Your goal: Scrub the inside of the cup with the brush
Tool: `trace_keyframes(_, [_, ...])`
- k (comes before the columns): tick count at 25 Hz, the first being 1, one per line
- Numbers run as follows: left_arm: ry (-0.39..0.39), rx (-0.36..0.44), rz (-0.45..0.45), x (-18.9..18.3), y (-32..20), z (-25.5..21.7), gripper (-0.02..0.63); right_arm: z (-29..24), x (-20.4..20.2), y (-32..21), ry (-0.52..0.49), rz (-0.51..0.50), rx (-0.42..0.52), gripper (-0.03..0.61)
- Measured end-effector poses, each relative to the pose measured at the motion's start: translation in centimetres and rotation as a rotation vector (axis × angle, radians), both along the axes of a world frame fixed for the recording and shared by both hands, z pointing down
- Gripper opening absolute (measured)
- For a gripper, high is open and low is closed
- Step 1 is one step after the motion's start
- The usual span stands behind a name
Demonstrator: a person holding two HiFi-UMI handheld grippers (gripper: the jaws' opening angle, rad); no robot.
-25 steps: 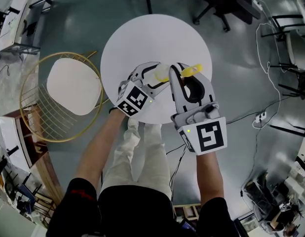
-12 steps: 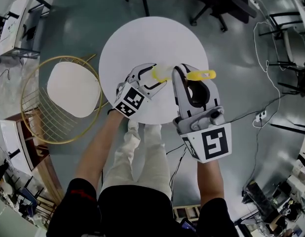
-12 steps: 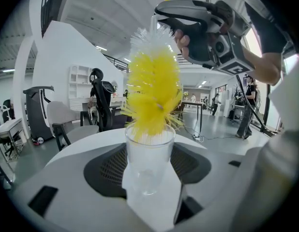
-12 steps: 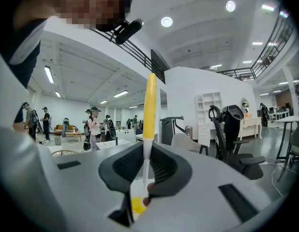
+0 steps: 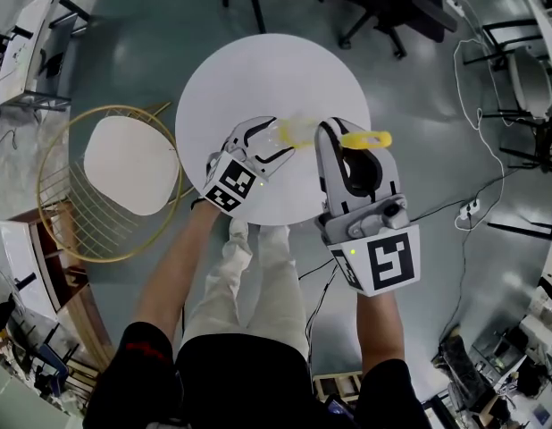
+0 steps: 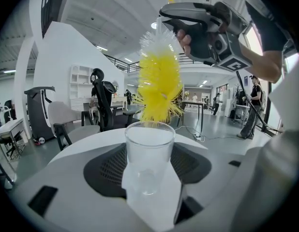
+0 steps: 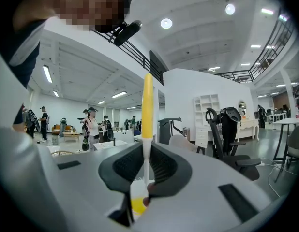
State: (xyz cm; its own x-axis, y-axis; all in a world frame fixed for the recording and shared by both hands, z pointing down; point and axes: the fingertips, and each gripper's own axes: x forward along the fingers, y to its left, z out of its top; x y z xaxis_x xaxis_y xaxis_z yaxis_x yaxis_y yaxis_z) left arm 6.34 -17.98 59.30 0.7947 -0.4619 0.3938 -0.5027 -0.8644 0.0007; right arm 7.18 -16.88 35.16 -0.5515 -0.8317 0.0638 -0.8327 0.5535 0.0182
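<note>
Round white table (image 5: pixel 258 70), plain matte top, seen from above. Stands on glossy grey floor (image 5: pixel 142 52). On floor left of table: gold wire chair (image 5: pixel 133 155), white seat, just beside table rim. Beyond table: black office chair (image 5: pixel 392 3). Right, well apart: power strip (image 5: pixel 470 211) with cables.

Far half of table (image 5: pixel 267 65) bare, free to pass. On my left a wire chair (image 5: pixel 106 181) sits just beside the rim; office chairs (image 5: pixel 392 5) stand past the far edge. The brush (image 6: pixel 159 81) hangs over the cup (image 6: pixel 149 149) mouth, blocking it.
</note>
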Motion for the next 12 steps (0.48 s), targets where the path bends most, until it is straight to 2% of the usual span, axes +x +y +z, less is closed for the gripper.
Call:
trace_keyframes(6, [-0.004, -0.007, -0.004, 0.03, -0.01, -0.1, 0.291, -0.23, -0.32, 0.05, 0.003, -0.008, 0.0, 0.049])
trace_keyframes(12, [0.047, -0.032, -0.018, 0.19, -0.05, -0.23, 0.306, 0.01, -0.31, -0.14, -0.004, -0.007, -0.01, 0.049])
